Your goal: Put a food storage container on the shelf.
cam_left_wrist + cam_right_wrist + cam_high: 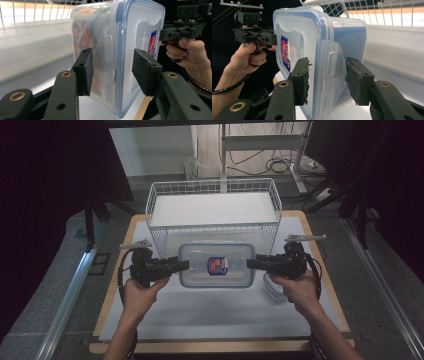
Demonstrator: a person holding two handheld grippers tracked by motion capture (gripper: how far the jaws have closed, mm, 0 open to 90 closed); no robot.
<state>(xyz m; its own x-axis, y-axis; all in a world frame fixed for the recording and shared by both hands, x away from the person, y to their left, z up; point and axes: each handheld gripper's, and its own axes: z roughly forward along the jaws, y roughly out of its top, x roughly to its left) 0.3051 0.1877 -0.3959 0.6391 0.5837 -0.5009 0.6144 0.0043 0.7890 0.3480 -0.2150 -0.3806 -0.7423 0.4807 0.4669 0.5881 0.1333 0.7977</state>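
Tongs point(112, 72) astride lidded container point(216, 265)

Two grippers are seen, the left gripper point(184, 265) and the right gripper point(251, 263), each carried in one of two hands. One lidded box point(216, 265) with a single label point(217, 266) is counted, and a second clear container point(274, 289) is partly visible beside it. One wire basket point(214, 205) and one table point(220, 346) are counted.
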